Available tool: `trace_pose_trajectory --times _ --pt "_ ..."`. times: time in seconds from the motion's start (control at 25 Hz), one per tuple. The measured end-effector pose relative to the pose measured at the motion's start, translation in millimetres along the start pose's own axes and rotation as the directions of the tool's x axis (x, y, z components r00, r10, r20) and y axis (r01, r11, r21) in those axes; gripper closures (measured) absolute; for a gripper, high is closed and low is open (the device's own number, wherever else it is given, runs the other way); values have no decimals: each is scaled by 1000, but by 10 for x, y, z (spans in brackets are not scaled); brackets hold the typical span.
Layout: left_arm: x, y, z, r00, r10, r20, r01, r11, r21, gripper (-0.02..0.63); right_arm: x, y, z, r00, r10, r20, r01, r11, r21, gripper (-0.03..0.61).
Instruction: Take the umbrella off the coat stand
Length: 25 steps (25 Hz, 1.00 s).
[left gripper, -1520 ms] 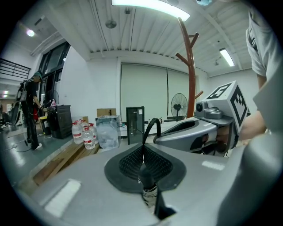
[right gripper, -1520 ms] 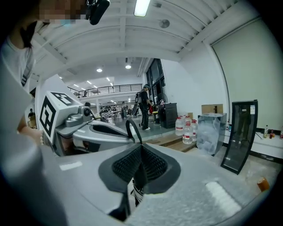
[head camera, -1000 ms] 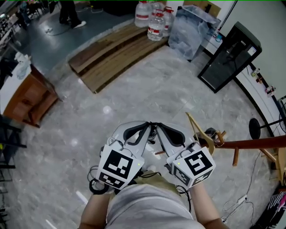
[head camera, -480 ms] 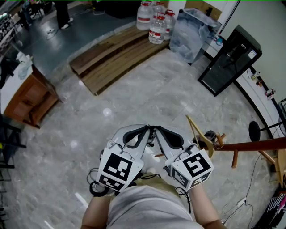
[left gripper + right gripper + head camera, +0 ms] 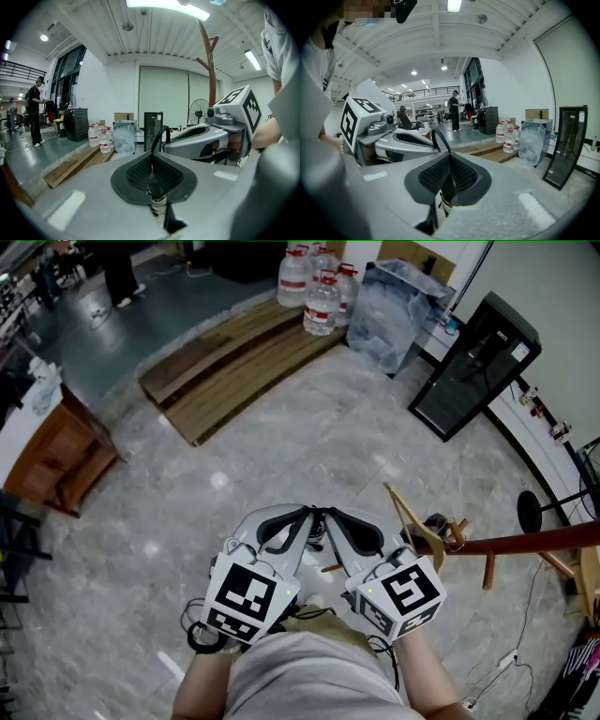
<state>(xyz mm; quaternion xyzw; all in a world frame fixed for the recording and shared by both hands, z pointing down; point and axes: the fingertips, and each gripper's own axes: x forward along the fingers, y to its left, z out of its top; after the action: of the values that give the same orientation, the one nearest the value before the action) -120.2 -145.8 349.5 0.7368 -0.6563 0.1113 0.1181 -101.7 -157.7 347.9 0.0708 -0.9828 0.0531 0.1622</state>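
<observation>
The brown coat stand (image 5: 544, 540) reaches in from the right edge of the head view, with short pegs and a pale wooden hanger (image 5: 405, 512) at its near end. Its forked top (image 5: 210, 61) also rises in the left gripper view. I cannot make out an umbrella in any view. My left gripper (image 5: 302, 514) and right gripper (image 5: 333, 516) are held side by side close to my body, left of the stand and apart from it. Both are shut with nothing between the jaws, as the left gripper (image 5: 151, 161) and the right gripper (image 5: 449, 165) show in their own views.
Ahead lie long wooden planks (image 5: 225, 352), several water bottles (image 5: 319, 287), a plastic-wrapped bundle (image 5: 394, 306) and a black glass-fronted cabinet (image 5: 473, 362). A wooden desk (image 5: 56, 446) stands at the left. A fan base (image 5: 532, 512) and cables lie near the stand. A person (image 5: 453, 110) stands far off.
The grippers keep the same pose, shut and side by side. The head view has shifted slightly, so the floor scene slid a little left, and the far person has walked left.
</observation>
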Motion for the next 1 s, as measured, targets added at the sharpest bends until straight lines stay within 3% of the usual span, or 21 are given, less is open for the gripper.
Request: trace_pose_trajectory --times 1.0 --pt "73 7 73 998 -57 8 57 998 27 597 -9 -71 45 999 -54 4 54 999 3 575"
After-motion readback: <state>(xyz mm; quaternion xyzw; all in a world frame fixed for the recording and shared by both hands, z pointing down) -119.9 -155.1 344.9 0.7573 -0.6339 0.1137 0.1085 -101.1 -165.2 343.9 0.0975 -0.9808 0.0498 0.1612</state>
